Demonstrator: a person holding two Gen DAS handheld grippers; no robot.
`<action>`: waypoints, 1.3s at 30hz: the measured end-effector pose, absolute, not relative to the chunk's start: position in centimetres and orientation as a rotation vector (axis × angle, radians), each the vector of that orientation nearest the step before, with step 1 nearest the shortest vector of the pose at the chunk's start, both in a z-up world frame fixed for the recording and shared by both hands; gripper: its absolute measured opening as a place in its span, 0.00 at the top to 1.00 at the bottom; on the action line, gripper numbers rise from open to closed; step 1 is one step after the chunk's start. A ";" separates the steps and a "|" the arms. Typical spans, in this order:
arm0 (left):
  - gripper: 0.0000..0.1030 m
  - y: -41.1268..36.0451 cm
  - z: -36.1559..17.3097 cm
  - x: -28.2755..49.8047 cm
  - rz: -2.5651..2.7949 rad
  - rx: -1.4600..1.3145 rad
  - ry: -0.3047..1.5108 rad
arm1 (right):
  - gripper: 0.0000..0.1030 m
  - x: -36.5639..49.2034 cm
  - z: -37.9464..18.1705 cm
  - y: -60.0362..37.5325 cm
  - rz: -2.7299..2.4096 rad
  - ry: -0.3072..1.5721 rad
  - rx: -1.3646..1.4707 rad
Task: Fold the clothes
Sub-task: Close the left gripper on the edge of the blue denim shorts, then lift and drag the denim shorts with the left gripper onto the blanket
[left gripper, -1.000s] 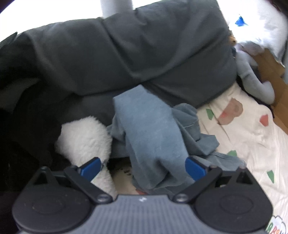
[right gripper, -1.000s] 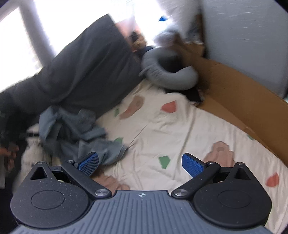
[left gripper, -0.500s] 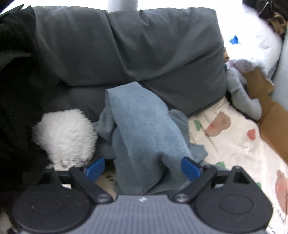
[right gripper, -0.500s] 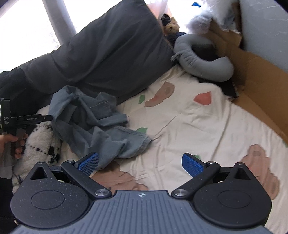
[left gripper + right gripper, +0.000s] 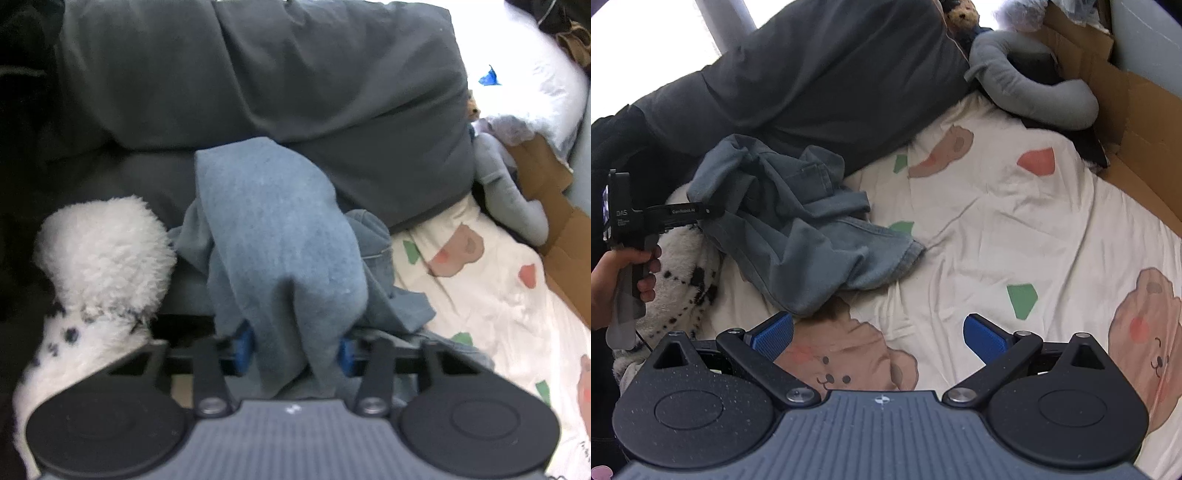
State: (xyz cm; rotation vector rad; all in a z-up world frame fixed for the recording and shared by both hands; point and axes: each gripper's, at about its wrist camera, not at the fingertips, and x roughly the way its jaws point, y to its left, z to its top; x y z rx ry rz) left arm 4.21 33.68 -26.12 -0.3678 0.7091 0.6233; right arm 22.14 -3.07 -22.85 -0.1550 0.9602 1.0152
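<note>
Closing in since a moment ago, left claw [image 5: 293, 350] now pinches the blue-grey jeans [image 5: 280, 236] on the bed [image 5: 1015, 229], right claw [image 5: 879, 334] wide.

Black claw [image 5: 879, 338], blue pads [image 5: 774, 334]

The left tongs [image 5: 293, 350] pinch a fold of the blue garment [image 5: 273, 236].

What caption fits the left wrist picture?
Left gripper pinches the crumpled blue-grey garment beside a fluffy white blanket.
</note>
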 end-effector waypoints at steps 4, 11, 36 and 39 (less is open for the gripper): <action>0.83 33.6 -25.9 4.0 0.599 -0.388 0.707 | 0.02 22.1 -22.7 -3.2 1.012 0.956 -0.157; 0.89 31.1 -24.8 4.2 0.506 -0.413 0.676 | 0.02 22.2 -23.0 -3.3 1.012 0.963 -0.158; 0.90 18.6 -26.8 9.5 0.116 -0.524 0.753 | 0.02 22.7 -22.8 -5.6 1.013 0.961 -0.084; 0.90 17.3 -27.8 10.0 0.083 -0.541 0.777 | 0.02 23.0 -22.9 -6.4 0.996 0.965 -0.073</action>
